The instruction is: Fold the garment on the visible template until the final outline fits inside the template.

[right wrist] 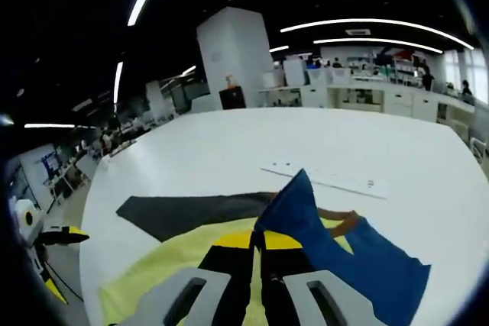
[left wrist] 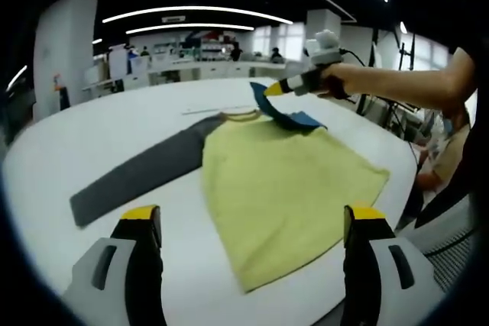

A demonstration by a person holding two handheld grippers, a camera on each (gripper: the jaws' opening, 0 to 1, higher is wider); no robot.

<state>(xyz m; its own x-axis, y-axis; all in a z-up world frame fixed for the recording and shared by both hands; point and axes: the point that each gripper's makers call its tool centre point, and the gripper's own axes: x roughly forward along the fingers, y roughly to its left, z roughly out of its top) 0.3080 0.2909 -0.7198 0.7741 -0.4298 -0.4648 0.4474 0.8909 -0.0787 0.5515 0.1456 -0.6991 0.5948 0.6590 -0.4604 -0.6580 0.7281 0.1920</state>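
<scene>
- The garment [left wrist: 290, 188], a yellow-green top with one grey sleeve [left wrist: 141, 173] and one blue sleeve [left wrist: 286, 112], is lying spread on the white table [left wrist: 114, 120], its body flat and its hem towards the near edge.
- In the left gripper view the blue sleeve is being held up off the table by the right gripper [left wrist: 267, 89], in a person's hand [left wrist: 336, 78], and is being carried inward over the shoulder of the top.
- In the right gripper view the right gripper's [right wrist: 257, 253] jaws are being pressed together on the blue cloth, which is draping away to the right of them.
- The left gripper [left wrist: 252, 223] is being held above the near hem with its jaws wide apart and nothing between them.
- The grey sleeve is lying stretched out flat to the side, not yet folded.
- A pale strip [right wrist: 325, 179] is lying on the table beyond the collar; whether it belongs to the template cannot be told.
- The step in hand is judged to be the first sleeve fold.
- Next, the blue sleeve is likely to need laying flat across the chest and releasing, then the grey sleeve taking in the same way.
</scene>
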